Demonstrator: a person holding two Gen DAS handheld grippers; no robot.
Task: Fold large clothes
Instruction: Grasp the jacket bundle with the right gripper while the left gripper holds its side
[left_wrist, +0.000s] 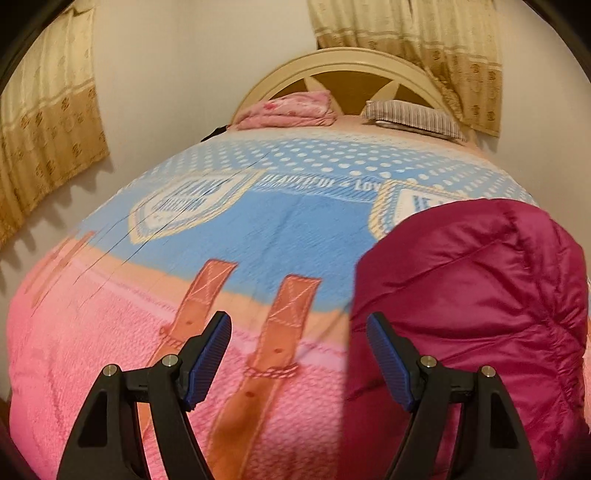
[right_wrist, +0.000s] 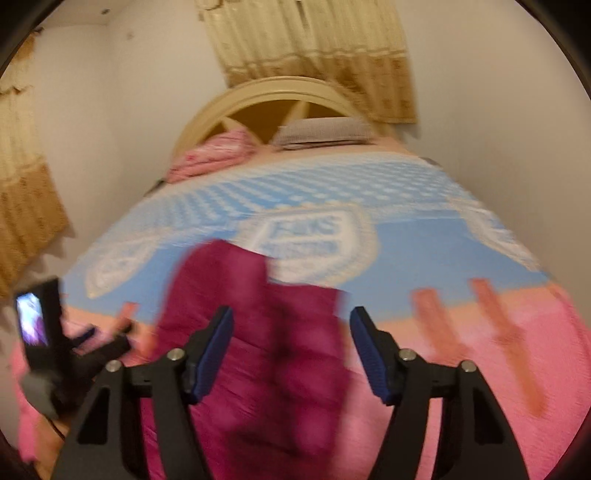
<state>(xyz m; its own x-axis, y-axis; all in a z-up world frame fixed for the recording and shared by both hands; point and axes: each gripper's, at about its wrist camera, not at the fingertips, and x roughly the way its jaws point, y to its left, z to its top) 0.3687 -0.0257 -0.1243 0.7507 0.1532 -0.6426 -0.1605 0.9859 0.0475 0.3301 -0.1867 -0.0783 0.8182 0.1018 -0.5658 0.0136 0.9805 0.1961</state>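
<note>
A magenta quilted jacket (left_wrist: 480, 295) lies bunched on the bed, filling the right side of the left wrist view. My left gripper (left_wrist: 299, 332) hovers open over the pink bedspread just left of the jacket, nothing between its blue pads; its right finger (left_wrist: 388, 354) overlaps the jacket's edge in the picture. In the blurred right wrist view the jacket (right_wrist: 251, 332) stretches away under my right gripper (right_wrist: 291, 325), which stands open above it, pads apart from the cloth. The left hand-held unit with its lit screen (right_wrist: 32, 318) shows at the far left there.
The bedspread (left_wrist: 258, 236) is pink near me and blue further on, printed with brown straps. At the headboard (left_wrist: 343, 62) lie a folded pink blanket (left_wrist: 288, 109) and a striped pillow (left_wrist: 413, 116). Walls and beige curtains (left_wrist: 48, 122) close in on the bed's left and far sides.
</note>
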